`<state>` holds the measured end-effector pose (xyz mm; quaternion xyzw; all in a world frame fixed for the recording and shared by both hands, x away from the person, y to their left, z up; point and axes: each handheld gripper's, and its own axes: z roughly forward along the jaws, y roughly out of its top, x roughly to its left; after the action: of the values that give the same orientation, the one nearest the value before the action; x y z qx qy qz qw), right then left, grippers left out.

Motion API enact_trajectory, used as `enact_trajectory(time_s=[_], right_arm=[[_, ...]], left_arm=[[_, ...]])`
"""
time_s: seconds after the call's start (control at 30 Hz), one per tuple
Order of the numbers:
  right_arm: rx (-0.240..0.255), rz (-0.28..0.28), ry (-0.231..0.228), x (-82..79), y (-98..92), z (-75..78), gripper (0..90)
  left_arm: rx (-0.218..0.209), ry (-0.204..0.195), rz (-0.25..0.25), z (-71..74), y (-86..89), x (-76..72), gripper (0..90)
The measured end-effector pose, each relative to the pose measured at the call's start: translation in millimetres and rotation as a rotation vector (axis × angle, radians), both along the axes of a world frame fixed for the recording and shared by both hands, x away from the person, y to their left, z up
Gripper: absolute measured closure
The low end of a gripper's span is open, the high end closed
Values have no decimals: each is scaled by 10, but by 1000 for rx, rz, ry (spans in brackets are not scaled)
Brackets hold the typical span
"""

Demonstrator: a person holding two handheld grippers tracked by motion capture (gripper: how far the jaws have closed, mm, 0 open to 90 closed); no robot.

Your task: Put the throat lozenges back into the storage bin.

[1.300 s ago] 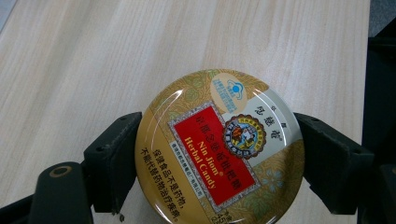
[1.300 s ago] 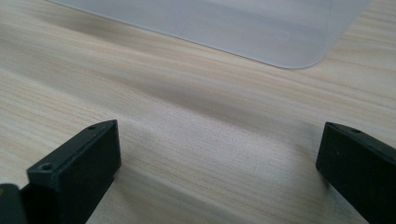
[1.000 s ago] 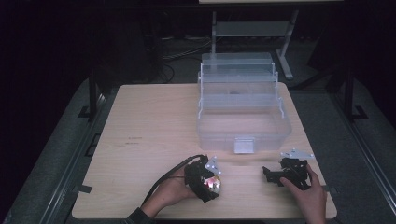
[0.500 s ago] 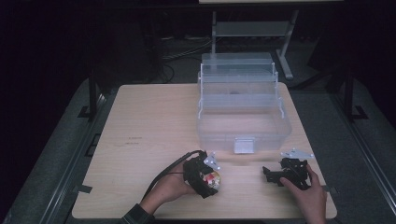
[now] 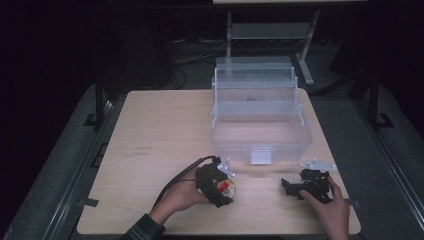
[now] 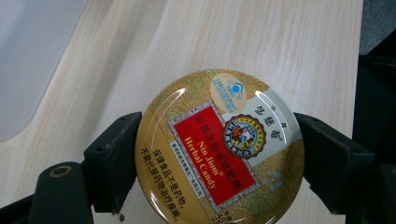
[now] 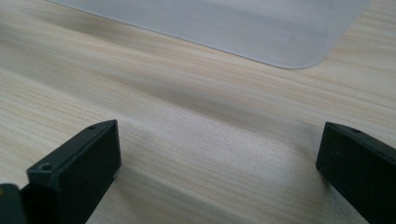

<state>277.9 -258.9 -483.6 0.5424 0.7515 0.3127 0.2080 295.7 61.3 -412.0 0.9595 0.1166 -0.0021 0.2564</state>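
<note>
Left tongs [image 5: 226,188] pinch a round candy tin [image 6: 219,148] near the table's [image 5: 160,130] front edge; right tongs [image 5: 289,185] gape over bare wood.

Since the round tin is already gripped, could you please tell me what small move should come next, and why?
Probably lift the candy tin slightly and carry it toward the clear plastic box. The left tongs clamp it on both sides, the box stands open just beyond, and the right tongs sit open on the table.
</note>
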Motion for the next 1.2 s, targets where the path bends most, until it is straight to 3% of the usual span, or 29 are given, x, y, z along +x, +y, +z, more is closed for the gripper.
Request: enact_trajectory(time_s=[0.6,1.2], right_arm=[[0,0,0,0,0,0,0],[0,0,0,-2,-1,2,0]], left_arm=[[-20,22,25,175,34,143,196],[-39,10,46,407,69,341,196]])
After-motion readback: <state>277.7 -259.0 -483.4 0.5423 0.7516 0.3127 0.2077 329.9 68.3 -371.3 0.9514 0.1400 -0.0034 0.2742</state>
